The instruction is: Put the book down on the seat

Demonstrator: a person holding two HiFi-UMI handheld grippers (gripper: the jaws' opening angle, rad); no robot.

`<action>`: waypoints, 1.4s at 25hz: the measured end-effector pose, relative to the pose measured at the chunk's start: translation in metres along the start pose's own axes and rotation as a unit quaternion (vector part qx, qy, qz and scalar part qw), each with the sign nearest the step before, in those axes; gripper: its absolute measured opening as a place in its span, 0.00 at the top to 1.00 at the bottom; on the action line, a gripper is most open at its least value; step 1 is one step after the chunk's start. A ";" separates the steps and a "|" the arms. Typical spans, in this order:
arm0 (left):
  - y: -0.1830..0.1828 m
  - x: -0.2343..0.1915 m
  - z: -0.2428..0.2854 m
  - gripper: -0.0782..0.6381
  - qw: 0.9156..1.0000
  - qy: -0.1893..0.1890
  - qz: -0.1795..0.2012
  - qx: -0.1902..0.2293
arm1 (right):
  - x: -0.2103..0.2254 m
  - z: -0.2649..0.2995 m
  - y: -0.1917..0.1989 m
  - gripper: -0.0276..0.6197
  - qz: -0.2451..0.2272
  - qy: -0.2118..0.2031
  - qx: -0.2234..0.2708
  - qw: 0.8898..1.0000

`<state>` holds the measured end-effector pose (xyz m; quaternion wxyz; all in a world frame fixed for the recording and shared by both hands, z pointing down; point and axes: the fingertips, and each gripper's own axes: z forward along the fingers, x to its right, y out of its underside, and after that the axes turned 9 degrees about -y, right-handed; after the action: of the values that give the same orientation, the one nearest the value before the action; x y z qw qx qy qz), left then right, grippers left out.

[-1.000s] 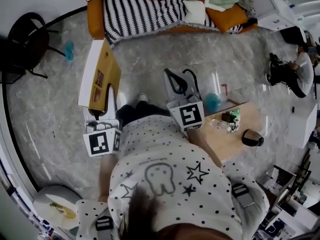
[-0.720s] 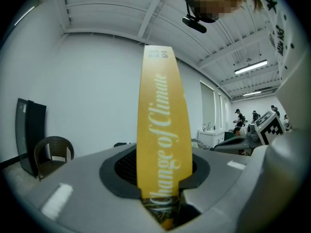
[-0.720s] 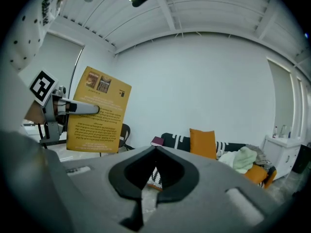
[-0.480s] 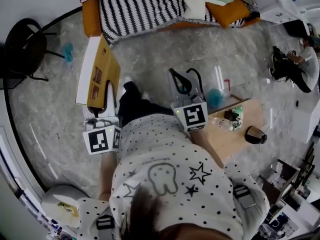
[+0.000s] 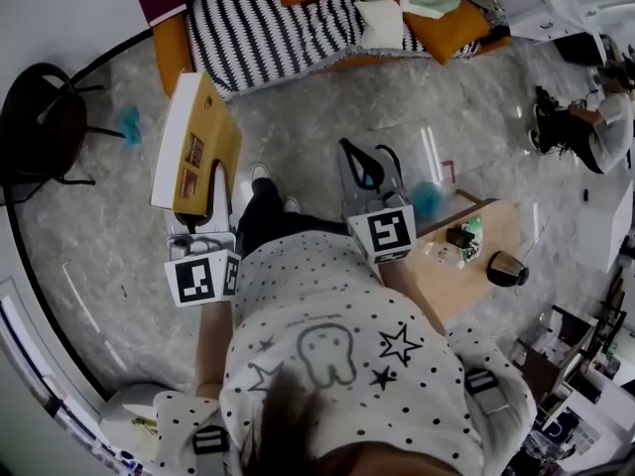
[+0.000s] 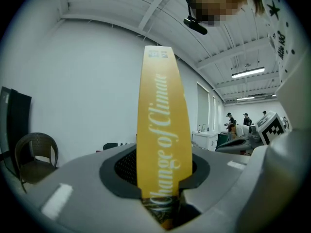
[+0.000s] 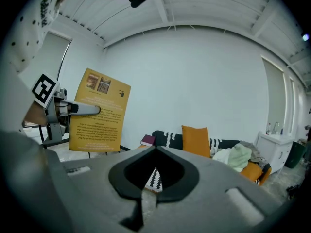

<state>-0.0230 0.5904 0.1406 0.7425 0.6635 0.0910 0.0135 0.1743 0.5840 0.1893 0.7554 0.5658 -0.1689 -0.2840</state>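
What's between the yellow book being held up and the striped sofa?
Nothing but bare grey floor. The head view shows it between the yellow book, clamped in the left gripper, and the striped sofa.

Lab space staged as a living room: striped sofa (image 5: 268,28), orange cushions (image 5: 451,30), ceiling strip lights (image 6: 248,73), people at workstations (image 5: 585,132).

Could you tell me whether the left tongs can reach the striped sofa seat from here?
Probably not yet: the left tongs, shut on the yellow book, hang over floor short of the sofa seat; nothing blocks the way.
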 end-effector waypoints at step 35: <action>-0.016 -0.094 0.123 0.69 1.000 -0.009 0.014 -0.004 | 0.018 0.179 -0.062 0.96 -0.007 -0.022 0.006 1.000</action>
<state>-0.0981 0.4544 0.1488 0.7459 0.6616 0.0748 0.0182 0.0704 0.4246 0.1836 0.7461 0.5650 -0.1831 -0.3011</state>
